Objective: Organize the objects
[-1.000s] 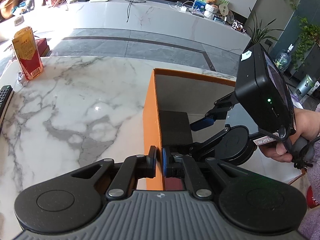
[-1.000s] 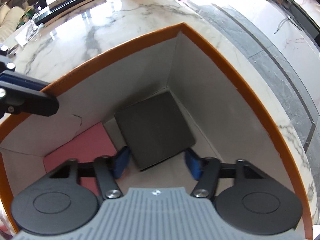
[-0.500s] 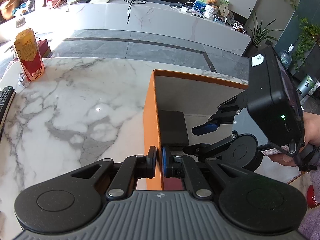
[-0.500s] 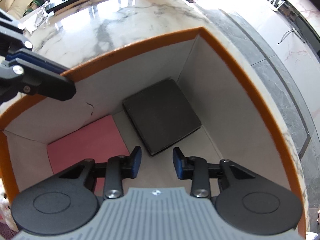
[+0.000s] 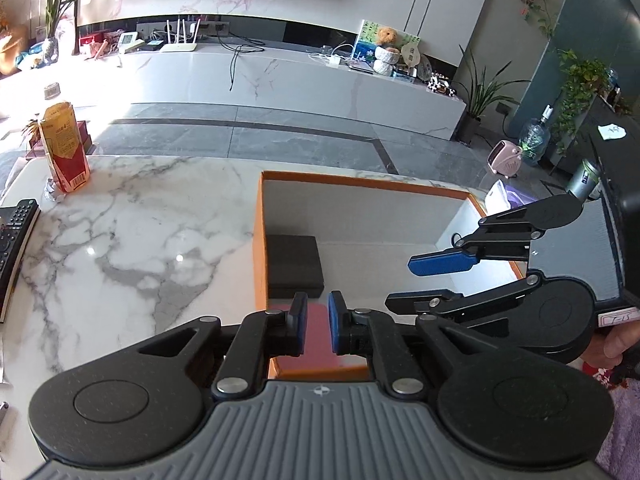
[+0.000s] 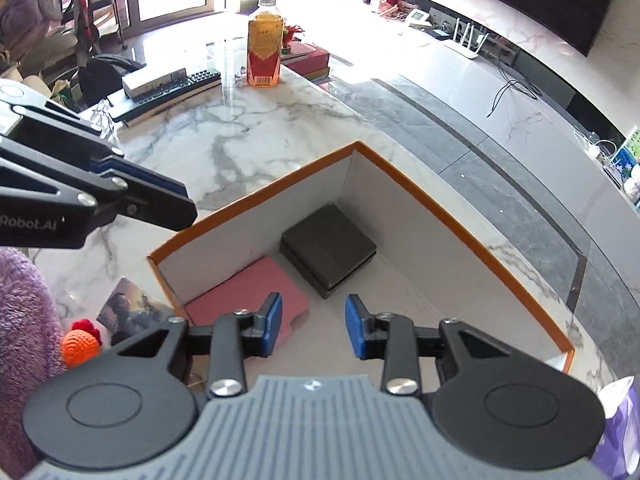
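Note:
An orange-rimmed cardboard box (image 6: 460,227) with grey inner walls stands on the marble table; it also shows in the left wrist view (image 5: 360,181). Inside lie a flat black box (image 6: 329,248) against the far corner and a pink book (image 6: 248,300) beside it; both show in the left wrist view, black box (image 5: 294,264) and pink book (image 5: 318,336). My right gripper (image 6: 314,330) is open and empty, raised above the box's near side. My left gripper (image 5: 318,329) is open a little and empty, above the box's near-left corner. The right gripper also appears in the left wrist view (image 5: 436,280).
A drink bottle with a red and yellow label (image 6: 265,50) stands at the table's far end, also in the left wrist view (image 5: 64,148). A remote (image 5: 14,248) and a keyboard (image 6: 168,92) lie nearby. A photo card (image 6: 132,308) and an orange crochet toy (image 6: 80,346) lie beside the box.
The right gripper has risen out of the box, leaving the black box inside, and stands open. The left gripper let go of the box's left wall and lifted up.

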Available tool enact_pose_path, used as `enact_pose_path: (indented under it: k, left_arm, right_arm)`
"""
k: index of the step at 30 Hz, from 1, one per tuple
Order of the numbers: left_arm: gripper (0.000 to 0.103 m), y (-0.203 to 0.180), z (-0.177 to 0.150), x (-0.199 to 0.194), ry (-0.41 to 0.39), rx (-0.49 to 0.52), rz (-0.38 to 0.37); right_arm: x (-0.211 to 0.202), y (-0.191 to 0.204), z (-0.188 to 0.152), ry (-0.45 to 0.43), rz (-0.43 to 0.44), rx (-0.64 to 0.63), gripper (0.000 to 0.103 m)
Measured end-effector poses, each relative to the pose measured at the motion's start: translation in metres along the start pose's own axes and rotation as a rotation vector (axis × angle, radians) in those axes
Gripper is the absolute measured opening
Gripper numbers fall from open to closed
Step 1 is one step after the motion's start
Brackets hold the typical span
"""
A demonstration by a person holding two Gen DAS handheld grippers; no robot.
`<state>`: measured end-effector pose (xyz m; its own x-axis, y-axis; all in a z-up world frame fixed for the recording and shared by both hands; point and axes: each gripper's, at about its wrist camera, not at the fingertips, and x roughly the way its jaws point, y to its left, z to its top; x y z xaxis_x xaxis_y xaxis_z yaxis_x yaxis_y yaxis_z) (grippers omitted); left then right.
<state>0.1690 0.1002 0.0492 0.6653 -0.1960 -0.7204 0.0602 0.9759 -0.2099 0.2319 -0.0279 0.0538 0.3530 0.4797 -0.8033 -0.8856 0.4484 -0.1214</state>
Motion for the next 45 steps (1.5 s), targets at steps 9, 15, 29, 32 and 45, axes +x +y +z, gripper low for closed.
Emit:
enact_pose_path:
  k: [9,15,29,32,45]
  left_arm:
    - [0.024,-0.019,-0.048,-0.006,0.091,0.001,-0.038]
    - [0.037,-0.015,-0.078,0.001,0.15,-0.052,-0.027]
    - [0.059,-0.005,-0.105,0.005,0.14,-0.121,-0.005]
    - [0.062,-0.007,-0.106,0.007,0.154,-0.121,-0.028]
    - [0.063,0.018,-0.096,0.007,0.193,-0.034,0.054]
  right_arm:
    - [-0.045,0.047,-0.064,-0.065,-0.038,0.192,0.037]
    - [-0.037,0.073,-0.09,-0.081,-0.028,0.221,0.044]
    - [0.008,0.076,-0.098,-0.075,-0.064,0.111,0.053]
    - [0.015,0.078,-0.098,-0.061,-0.076,0.064,0.057]
    - [0.037,0.076,-0.101,0.051,0.013,0.063,0.053]
